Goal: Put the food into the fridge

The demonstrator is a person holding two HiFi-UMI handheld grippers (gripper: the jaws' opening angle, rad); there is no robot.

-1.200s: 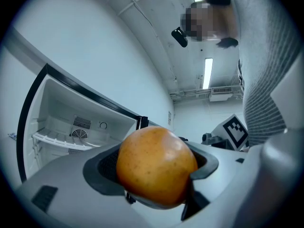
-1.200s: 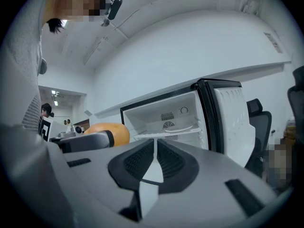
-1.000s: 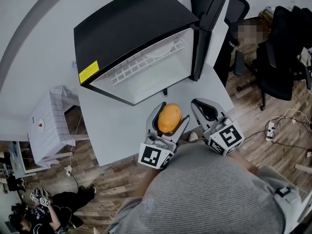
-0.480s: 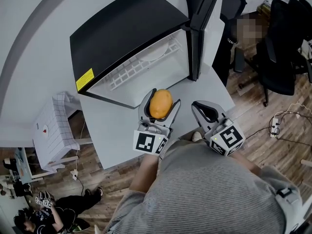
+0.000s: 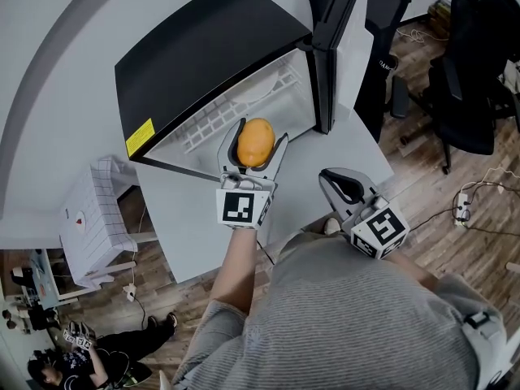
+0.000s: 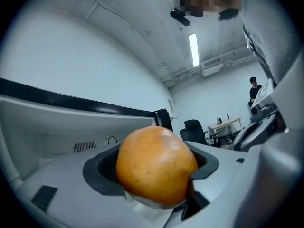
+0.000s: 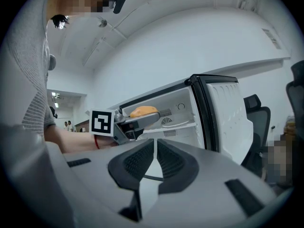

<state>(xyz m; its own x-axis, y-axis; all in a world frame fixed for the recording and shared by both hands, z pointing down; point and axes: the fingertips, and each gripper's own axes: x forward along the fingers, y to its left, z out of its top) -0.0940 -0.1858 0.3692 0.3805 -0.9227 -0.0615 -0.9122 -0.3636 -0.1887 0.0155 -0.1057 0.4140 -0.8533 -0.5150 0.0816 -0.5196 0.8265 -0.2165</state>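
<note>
An orange-yellow fruit (image 5: 255,142) is clamped in my left gripper (image 5: 253,143), which is shut on it at the mouth of the small black fridge (image 5: 203,55). The fridge door (image 5: 335,39) stands open to the right, and a white wire shelf (image 5: 244,96) shows inside. In the left gripper view the fruit (image 6: 156,165) fills the space between the jaws, with the fridge's white interior (image 6: 57,132) behind it. My right gripper (image 5: 343,187) hangs back over the table's near right part, shut and empty. The right gripper view shows its pads (image 7: 178,163) together and, beyond them, the fruit (image 7: 143,111) before the fridge.
The fridge stands on a grey table (image 5: 187,210). A white checked side unit (image 5: 89,210) sits to the left. Black office chairs (image 5: 471,80) and cables on the wooden floor (image 5: 455,210) lie to the right. A person (image 5: 57,364) sits at the lower left.
My left gripper has carried the fruit away from me, from over the table up to the fridge's opening, rolling a little. The right gripper has stayed where it was.
</note>
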